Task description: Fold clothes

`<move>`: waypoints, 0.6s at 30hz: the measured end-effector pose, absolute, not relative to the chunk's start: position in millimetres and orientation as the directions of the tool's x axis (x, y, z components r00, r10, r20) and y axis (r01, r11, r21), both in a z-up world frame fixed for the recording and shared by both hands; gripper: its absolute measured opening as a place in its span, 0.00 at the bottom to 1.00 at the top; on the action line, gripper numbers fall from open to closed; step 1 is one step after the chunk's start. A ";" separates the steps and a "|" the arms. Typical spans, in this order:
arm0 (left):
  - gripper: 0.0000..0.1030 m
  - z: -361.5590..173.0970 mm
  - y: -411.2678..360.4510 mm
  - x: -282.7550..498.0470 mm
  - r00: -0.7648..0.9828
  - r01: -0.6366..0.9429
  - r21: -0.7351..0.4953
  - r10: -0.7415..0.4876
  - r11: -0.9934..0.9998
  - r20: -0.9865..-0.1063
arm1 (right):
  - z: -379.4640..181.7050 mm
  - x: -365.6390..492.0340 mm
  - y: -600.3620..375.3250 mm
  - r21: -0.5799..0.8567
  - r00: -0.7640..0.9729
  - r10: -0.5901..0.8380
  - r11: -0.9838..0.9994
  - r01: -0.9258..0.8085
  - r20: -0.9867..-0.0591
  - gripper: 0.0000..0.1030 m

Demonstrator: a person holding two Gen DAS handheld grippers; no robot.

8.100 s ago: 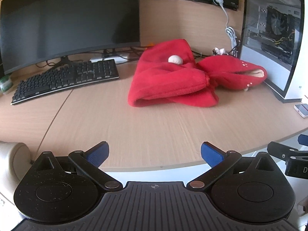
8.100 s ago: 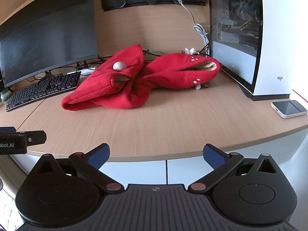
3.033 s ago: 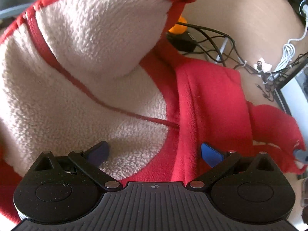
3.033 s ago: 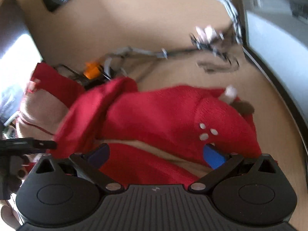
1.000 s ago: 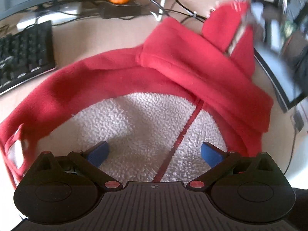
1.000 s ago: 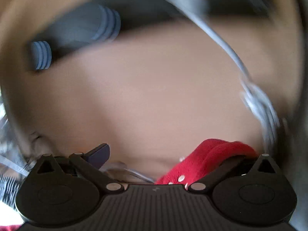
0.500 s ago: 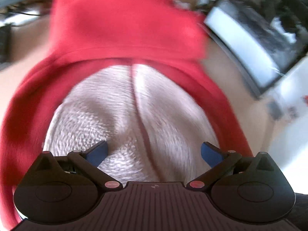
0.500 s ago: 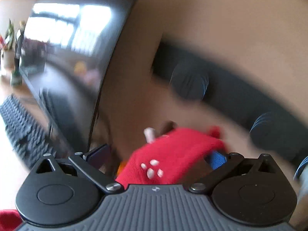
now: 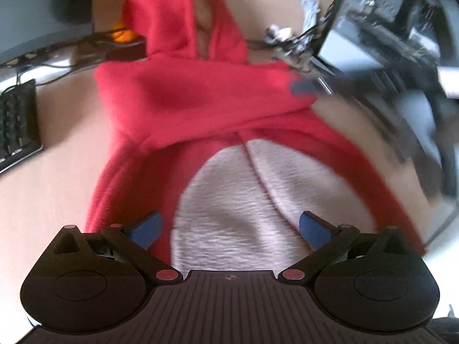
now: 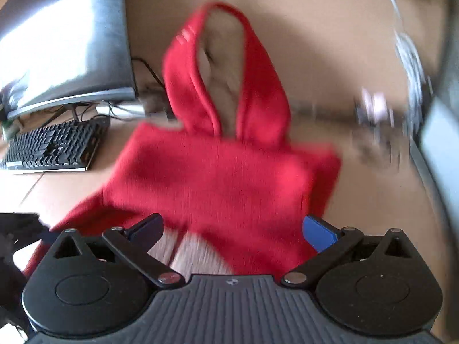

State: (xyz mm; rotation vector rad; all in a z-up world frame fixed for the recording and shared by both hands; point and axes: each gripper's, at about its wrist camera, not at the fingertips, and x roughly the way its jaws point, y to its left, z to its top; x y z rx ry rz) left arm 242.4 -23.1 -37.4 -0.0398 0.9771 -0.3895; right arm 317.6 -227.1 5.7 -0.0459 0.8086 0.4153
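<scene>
A red fleece hooded garment (image 9: 200,97) with cream lining (image 9: 243,200) lies spread on the wooden desk (image 9: 51,177), hood end towards the back wall. It also fills the middle of the right wrist view (image 10: 223,177), hood (image 10: 223,86) upright against the wall. My left gripper (image 9: 229,226) is open, low over the cream lining near the front. My right gripper (image 10: 232,229) is open over the garment's right part; its blue fingertip (image 9: 301,89) shows blurred in the left wrist view at the red edge. Both views are motion-blurred.
A black keyboard (image 10: 54,146) and a curved monitor (image 10: 63,46) stand at the left. A glass-sided PC case (image 9: 401,43) stands at the right. Cables (image 9: 287,37) and an orange object (image 9: 123,34) lie behind the garment by the wall.
The right gripper has swung down from the wall and let go of the red hood part, which now lies over the garment. The left view has pulled back a little.
</scene>
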 end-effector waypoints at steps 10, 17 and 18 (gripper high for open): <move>1.00 -52.8 -24.2 202.1 0.480 0.341 -0.109 -0.273 0.934 -0.833 | -48.3 241.9 -254.9 0.228 0.604 0.368 0.927 -0.297 -0.707 1.00; 1.00 -48.9 -20.3 172.5 0.461 0.362 -0.103 -0.274 0.927 -0.844 | -52.1 215.0 -240.8 0.128 0.598 0.341 0.920 -0.370 -0.725 1.00; 1.00 -46.4 -21.2 174.9 0.464 0.360 -0.098 -0.269 0.928 -0.844 | -51.9 215.4 -237.6 0.102 0.595 0.324 0.921 -0.376 -0.735 1.00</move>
